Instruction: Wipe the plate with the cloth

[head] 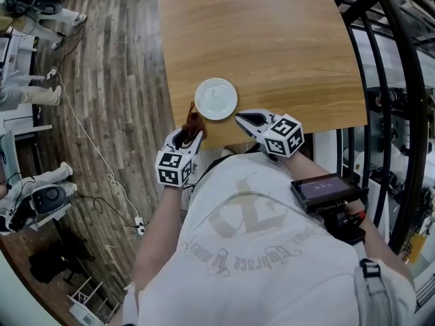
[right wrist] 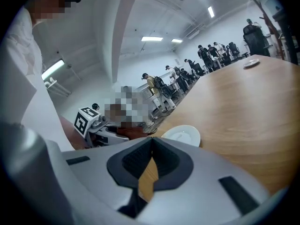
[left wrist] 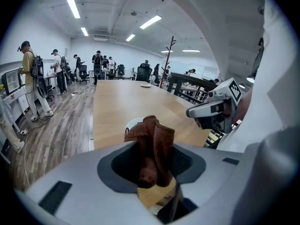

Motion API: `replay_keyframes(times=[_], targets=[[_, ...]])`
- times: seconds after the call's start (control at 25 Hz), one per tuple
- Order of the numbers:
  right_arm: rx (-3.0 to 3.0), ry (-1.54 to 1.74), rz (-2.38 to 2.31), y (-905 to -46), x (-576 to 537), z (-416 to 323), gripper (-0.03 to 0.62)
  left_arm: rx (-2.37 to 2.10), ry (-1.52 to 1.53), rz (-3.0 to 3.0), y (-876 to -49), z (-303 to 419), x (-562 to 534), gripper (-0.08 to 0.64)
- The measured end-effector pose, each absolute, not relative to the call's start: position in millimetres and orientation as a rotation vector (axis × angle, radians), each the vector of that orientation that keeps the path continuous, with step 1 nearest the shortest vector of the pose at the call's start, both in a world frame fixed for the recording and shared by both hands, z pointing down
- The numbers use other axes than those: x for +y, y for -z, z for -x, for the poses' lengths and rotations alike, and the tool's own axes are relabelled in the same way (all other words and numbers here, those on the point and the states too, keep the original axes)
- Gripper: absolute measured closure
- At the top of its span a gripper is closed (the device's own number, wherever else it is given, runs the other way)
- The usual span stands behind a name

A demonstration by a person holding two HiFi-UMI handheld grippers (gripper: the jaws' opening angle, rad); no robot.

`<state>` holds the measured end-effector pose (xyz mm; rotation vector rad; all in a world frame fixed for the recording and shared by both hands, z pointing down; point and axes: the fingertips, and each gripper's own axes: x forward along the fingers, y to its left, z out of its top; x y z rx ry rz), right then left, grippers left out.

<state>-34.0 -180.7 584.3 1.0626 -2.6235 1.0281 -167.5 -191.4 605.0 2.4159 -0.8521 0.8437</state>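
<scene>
The white plate (head: 216, 98) is found on the wooden table (head: 272, 39), close to the near edge, right where both grippers are pointed. The brown cloth (head: 194, 123) is clamped in the left gripper (head: 192, 136), bunched up and poking out past the jaws, just beside the plate's lower-left rim. From the head view it can't really be told whether cloth and plate are touching. In the left gripper view most of the plate is blocked by the cloth, so only a sliver of white rim is seen behind it. The right gripper (head: 240, 119) is held just off the plate's lower-right side. Its jaws are squeezed together with nothing caught between them, and only table wood is seen through the slit lower down.

Around all that, the near table edge is partly covered by the person's white shirt (head: 258, 250). A small dark device (head: 326, 190) with a screen is seen by the right arm. A black railing (head: 391, 80) is cut off at the right, and a white cable (head: 88, 140) is trailed over the plank floor (head: 115, 60) at the left. A second plate (right wrist: 252, 63) is spotted far down the table. A group of people (left wrist: 98, 62) is seen at the back of the room, too small to be made out well.
</scene>
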Motion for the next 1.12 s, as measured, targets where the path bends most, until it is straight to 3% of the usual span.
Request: replay_keyframes(times=[0.8,1.12], targets=[[-2.537,-1.138,-1.433,-587.2,-180.8,-45.6,0.578,-0.384,-1.522,-2.764,-622.2,44.0,-277.1,0.390],[-2.533,-1.152,-1.498,-582.9,-178.0,-55.6,0.578,-0.418,-1.692,-2.692,-633.5,67.6,-282.7,0.390]])
